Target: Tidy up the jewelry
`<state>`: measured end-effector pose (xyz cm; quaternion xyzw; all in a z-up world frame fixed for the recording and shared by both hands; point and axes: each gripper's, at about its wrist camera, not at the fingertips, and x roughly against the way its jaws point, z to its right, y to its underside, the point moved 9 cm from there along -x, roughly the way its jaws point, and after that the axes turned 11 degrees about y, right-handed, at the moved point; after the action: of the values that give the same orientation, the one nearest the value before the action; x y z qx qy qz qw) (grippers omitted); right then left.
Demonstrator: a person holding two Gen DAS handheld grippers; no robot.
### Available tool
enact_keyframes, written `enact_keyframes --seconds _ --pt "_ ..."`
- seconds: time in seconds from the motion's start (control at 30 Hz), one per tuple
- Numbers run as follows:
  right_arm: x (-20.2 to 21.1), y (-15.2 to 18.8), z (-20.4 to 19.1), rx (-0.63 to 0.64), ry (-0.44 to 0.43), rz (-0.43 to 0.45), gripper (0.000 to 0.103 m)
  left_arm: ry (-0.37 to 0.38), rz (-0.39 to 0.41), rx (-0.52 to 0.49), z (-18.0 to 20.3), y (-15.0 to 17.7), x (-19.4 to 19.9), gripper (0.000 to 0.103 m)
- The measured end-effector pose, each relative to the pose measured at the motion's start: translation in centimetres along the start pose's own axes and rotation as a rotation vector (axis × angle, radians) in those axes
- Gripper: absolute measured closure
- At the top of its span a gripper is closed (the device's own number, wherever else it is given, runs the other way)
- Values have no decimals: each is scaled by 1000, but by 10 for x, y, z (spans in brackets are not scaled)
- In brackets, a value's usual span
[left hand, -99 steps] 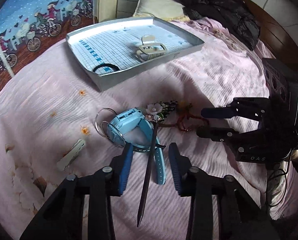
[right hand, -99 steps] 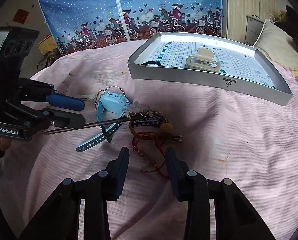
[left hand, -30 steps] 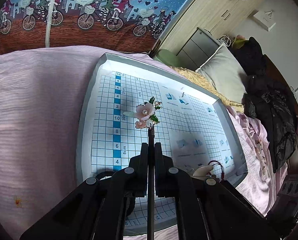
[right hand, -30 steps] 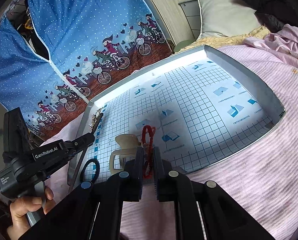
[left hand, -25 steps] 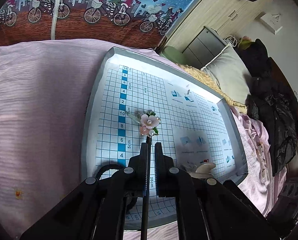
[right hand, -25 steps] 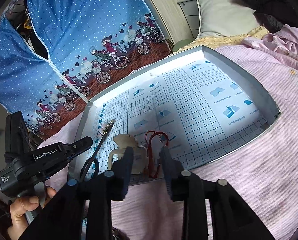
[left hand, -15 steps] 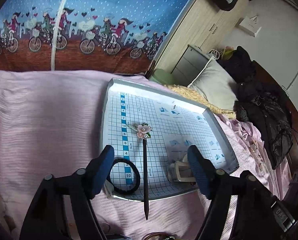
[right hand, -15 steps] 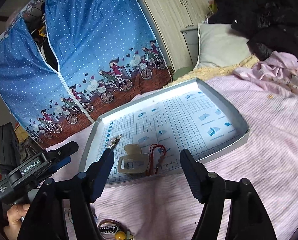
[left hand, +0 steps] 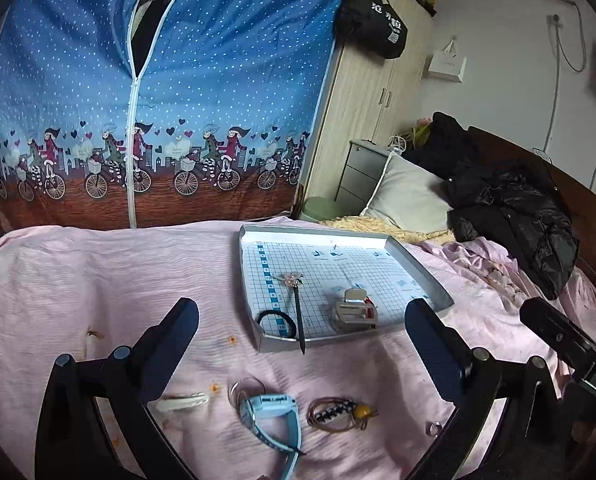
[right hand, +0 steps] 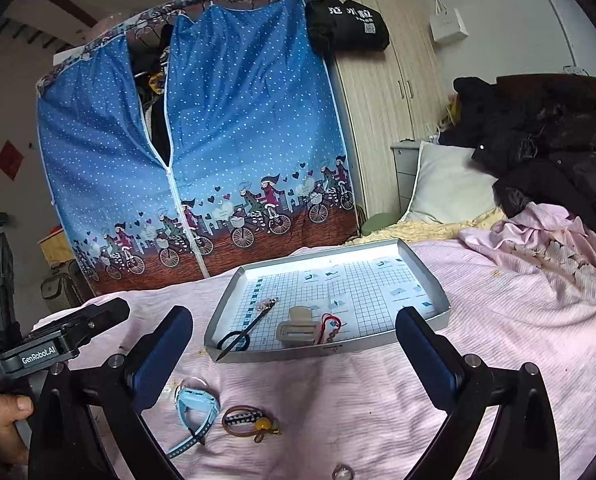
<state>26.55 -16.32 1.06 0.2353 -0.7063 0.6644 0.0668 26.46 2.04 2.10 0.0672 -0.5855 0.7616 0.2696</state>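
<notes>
On the bed: a tray sits far and slightly right on the pink bedspread.
Done: tray holds a flower hairpin with its tip over the near wall, a black hair tie, a beige claw clip and a red cord bracelet.
Left: blue watch, beaded bracelet, a white clip and a small ring lie near on the bedspread.
Left gripper: fingers wide apart, empty.
Right gripper: fingers wide apart, empty.
Progress: roughly half, by my count.
Left view only: the white clip.
Right view only: the whole red cord; a hand on the left handle.
</notes>
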Motion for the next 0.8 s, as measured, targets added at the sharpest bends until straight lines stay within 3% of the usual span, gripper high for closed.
enact_keyframes --seconds 0.3,0.53,0.8 --pt "74 23 -12 50 -16 28 0 -31 85 -113 29 27 83 2" --pt "104 55 -17 109 -21 31 0 -38 31 -134 29 65 112 2" --pt "106 104 -10 144 17 -14 0 -24 -86 -50 7 114 103 2"
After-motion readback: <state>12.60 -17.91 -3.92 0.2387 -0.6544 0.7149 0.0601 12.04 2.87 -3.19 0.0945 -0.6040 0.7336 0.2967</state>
